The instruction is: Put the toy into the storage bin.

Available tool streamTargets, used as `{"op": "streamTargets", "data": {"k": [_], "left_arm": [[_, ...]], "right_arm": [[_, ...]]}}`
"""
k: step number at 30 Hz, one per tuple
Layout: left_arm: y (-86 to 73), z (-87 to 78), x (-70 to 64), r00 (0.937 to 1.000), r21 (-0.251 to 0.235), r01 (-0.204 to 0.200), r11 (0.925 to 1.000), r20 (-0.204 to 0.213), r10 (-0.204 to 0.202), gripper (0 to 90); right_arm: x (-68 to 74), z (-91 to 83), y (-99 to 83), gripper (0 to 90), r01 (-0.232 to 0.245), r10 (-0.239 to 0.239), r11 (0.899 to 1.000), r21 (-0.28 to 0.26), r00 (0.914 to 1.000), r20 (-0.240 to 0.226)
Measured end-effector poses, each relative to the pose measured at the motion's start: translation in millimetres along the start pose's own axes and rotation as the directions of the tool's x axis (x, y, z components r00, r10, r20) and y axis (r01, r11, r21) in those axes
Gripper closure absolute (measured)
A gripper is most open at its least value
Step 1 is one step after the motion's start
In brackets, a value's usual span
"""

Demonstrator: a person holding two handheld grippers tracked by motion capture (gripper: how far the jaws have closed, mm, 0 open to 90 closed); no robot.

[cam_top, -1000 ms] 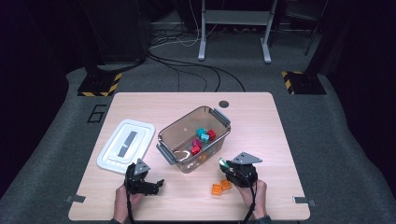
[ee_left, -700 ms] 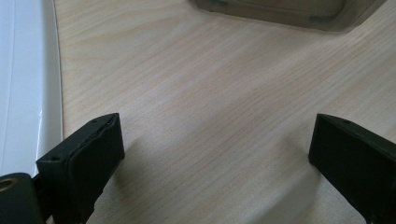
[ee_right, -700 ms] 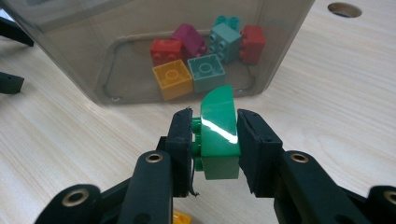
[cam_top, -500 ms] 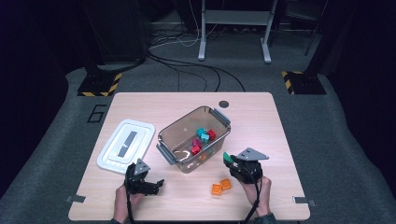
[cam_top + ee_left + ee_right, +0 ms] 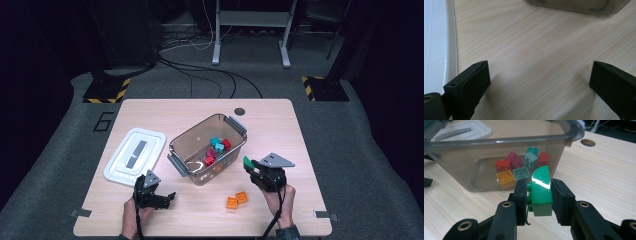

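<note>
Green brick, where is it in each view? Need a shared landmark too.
High view: green brick right of centre, in the right gripper.
Left gripper view: not in it.
Right gripper view: centre, green brick between the jaws.
Shared landmark: the clear bin.

Bin (image 5: 576, 7): in the left gripper view the top edge cuts it; just its lower wall shows.
Lid (image 5: 436, 45): cut by the left edge there.
Green brick (image 5: 540, 192): its side faces are covered by the jaws; in the high view it is a small green speck (image 5: 248, 162).
Bricks in bin (image 5: 520, 166): dimmed by the tinted wall; perhaps seven.
Person: the high view's bottom edge cuts the forearms.
</note>
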State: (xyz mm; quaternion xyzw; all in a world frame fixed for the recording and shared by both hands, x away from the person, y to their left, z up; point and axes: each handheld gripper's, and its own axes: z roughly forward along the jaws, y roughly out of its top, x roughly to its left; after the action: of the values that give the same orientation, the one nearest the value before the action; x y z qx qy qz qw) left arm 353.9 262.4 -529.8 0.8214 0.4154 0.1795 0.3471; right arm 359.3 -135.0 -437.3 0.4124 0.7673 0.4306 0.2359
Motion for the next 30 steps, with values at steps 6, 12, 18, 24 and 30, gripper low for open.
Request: {"op": "streamTargets", "data": {"k": [6, 12, 18, 24, 30], "left_arm": [[0.0, 0.0, 0.0, 1.0, 0.0, 0.0, 1.0, 0.0, 0.0, 3.1], [0.0, -0.1, 0.2, 1.0, 0.001, -0.002, 1.0, 0.0, 0.002, 3.1], [0.0, -0.1, 0.2, 1.0, 0.002, -0.002, 1.0, 0.0, 0.002, 3.1], [0.0, 0.0, 0.1, 1.0, 0.0, -0.001, 1.0, 0.0, 0.001, 3.1], [0.0, -0.1, 0.3, 1.0, 0.002, -0.003, 1.0, 0.0, 0.003, 3.1]], "right_arm": [[-3.3, -5.4, 8.9, 66.8, 0.006, -0.006, 1.0, -0.018, 0.9999, 0.013], [-5.9, -11.3, 21.1, 66.8, 0.012, -0.011, 0.999, -0.044, 0.9996, 0.028], [-7.8, -15.1, 33.2, 66.8, 0.024, -0.022, 0.997, -0.072, 0.999, 0.038], [-9.0, -14.6, 45.9, 66.8, 0.037, -0.034, 0.996, -0.086, 0.9985, 0.044], [-10.1, -11.3, 59.5, 66.8, 0.042, -0.037, 0.994, -0.104, 0.9983, 0.045]]}}
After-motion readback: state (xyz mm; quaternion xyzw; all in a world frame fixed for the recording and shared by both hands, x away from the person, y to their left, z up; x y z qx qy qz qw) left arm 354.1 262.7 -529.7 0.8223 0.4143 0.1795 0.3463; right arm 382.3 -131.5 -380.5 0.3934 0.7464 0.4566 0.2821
